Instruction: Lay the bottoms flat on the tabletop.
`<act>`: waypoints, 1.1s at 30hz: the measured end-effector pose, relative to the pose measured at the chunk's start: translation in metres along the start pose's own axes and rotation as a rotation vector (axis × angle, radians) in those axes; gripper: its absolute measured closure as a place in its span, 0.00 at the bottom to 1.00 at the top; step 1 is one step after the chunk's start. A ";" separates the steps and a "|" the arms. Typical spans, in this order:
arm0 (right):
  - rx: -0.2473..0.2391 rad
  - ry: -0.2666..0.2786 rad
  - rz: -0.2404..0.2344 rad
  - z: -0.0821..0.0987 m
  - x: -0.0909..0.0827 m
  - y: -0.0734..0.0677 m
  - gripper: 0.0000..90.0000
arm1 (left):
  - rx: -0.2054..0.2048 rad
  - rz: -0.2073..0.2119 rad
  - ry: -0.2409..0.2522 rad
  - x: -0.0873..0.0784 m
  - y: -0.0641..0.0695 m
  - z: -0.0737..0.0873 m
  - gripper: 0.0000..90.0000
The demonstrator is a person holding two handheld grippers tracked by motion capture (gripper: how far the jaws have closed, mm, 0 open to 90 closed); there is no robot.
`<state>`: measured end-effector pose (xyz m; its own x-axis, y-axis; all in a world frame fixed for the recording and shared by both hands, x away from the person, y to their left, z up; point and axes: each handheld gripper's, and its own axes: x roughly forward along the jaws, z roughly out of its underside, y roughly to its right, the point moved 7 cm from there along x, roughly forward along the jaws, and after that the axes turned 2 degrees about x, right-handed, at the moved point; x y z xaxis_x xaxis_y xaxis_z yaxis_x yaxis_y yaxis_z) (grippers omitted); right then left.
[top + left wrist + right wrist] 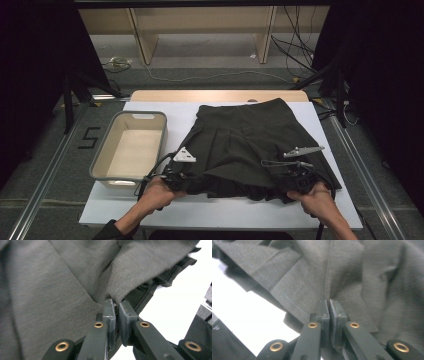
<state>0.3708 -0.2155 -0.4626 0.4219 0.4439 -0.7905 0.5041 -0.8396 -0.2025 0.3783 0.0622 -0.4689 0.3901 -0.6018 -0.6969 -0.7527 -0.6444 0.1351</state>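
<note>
Both grippers pinching skirt hem, lower centre of frame: left gripper and right gripper clamped tight on cloth. Advice: be lifting evenly, folding hem toward waistband.

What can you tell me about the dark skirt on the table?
The skirt is dark grey-green, of a woven-looking cloth, with pleats and a darker lining at its near hem. It lies spread on the white table, narrow end far from the person. The left gripper and right gripper each pinch its near hem, which is bunched.
</note>
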 end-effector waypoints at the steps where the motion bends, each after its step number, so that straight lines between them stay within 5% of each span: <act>1: -0.002 -0.003 -0.007 0.001 -0.001 -0.003 0.97 | -0.007 -0.005 0.008 -0.004 -0.002 0.001 0.93; 7: -0.014 -0.017 -0.033 0.007 0.003 -0.021 0.97 | -0.016 -0.006 -0.018 -0.004 -0.007 0.012 0.92; 18: -0.027 -0.059 -0.022 0.019 0.020 -0.030 0.97 | 0.046 0.050 -0.111 0.010 0.020 0.029 0.88; 22: -0.032 -0.068 -0.016 0.021 0.022 -0.031 0.93 | 0.020 0.052 -0.122 0.009 0.019 0.028 0.74; 27: -0.024 -0.008 -0.014 0.013 0.014 -0.026 0.73 | -0.017 0.051 -0.029 -0.004 0.018 0.010 0.45; 33: 0.037 0.080 0.009 0.001 0.000 -0.008 0.58 | -0.010 0.038 -0.018 0.013 0.031 -0.011 0.40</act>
<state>0.3659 -0.2089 -0.4614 0.4857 0.4589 -0.7440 0.4727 -0.8538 -0.2181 0.3657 0.0297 -0.4659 0.3516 -0.6174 -0.7037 -0.7615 -0.6258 0.1686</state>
